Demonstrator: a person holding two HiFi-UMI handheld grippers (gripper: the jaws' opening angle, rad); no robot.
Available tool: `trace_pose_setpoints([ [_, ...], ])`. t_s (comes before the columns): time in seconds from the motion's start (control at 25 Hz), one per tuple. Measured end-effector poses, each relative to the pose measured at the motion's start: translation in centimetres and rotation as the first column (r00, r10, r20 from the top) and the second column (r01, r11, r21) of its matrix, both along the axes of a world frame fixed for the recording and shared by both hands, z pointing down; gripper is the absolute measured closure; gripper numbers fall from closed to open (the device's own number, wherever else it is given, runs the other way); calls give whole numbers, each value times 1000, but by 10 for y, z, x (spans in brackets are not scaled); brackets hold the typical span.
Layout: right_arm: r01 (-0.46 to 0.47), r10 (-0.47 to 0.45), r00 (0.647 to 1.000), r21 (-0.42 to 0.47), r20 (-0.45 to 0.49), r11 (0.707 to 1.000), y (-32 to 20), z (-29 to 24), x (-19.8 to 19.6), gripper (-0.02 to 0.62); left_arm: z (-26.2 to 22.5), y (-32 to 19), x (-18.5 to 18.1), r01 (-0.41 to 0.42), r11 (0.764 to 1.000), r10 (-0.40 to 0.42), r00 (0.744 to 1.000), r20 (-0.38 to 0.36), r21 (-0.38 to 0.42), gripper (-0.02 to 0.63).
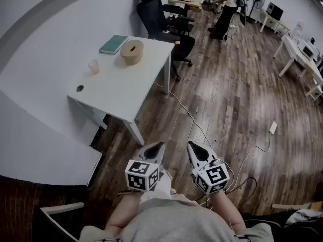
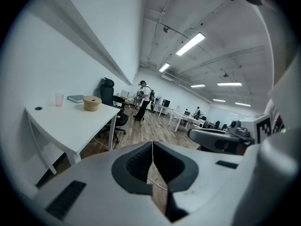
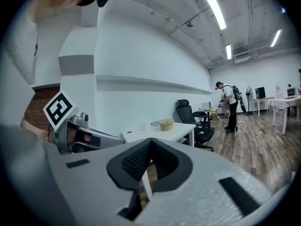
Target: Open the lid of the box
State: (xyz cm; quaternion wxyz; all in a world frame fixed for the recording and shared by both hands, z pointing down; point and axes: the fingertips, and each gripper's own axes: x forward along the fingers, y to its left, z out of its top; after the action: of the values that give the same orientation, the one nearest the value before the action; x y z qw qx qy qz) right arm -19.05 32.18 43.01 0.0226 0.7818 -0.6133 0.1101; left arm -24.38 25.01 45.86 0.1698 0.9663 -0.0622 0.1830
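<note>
a: head view?
b: left gripper [image 1: 157, 147] and right gripper [image 1: 194, 147] are low by the person's lap, over the wood floor, well apart from the white table [image 1: 126, 92]. round tan box [image 1: 131, 54] sits at the table's far end, just beside a green book [image 1: 113, 44]. lid [image 1: 132, 46] looks on.
a: left gripper view?
b: jaws pressed together, nothing between them. box [image 2: 92, 103] far off on the table.
a: right gripper view?
b: same, jaws together, empty. box [image 3: 165, 124] distant beyond them.
a: progress?
b: not started, i'd say. reaching the table, gripping the lid and lifting it are all left.
</note>
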Motion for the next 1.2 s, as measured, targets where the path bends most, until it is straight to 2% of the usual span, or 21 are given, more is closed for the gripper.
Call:
trace_pose_setpoints([
  [0.24, 10, -9, 1000, 55, -15, 998, 43, -21, -41, 598, -11, 29, -47, 67, 998, -67, 998, -11, 15, 597],
  [0.56, 4, -2, 1000, 101, -16, 995, 57, -34, -71, 598, -20, 36, -80, 82, 996, -81, 996, -26, 41, 597],
  [0.8, -1, 4, 1000, 109, -23, 994, 65, -39, -77, 598, -21, 45, -89, 76, 997, -75, 997, -34, 21, 598],
  [1.0, -11, 9, 1000, 124, 15, 992, 69, -38, -72, 598, -23, 48, -84, 79, 997, -79, 996, -43, 7, 598],
  [1.2, 6, -7, 1000, 113, 8, 994, 73, -34, -70, 597, -24, 53, -80, 89, 996, -88, 995, -54, 8, 598],
])
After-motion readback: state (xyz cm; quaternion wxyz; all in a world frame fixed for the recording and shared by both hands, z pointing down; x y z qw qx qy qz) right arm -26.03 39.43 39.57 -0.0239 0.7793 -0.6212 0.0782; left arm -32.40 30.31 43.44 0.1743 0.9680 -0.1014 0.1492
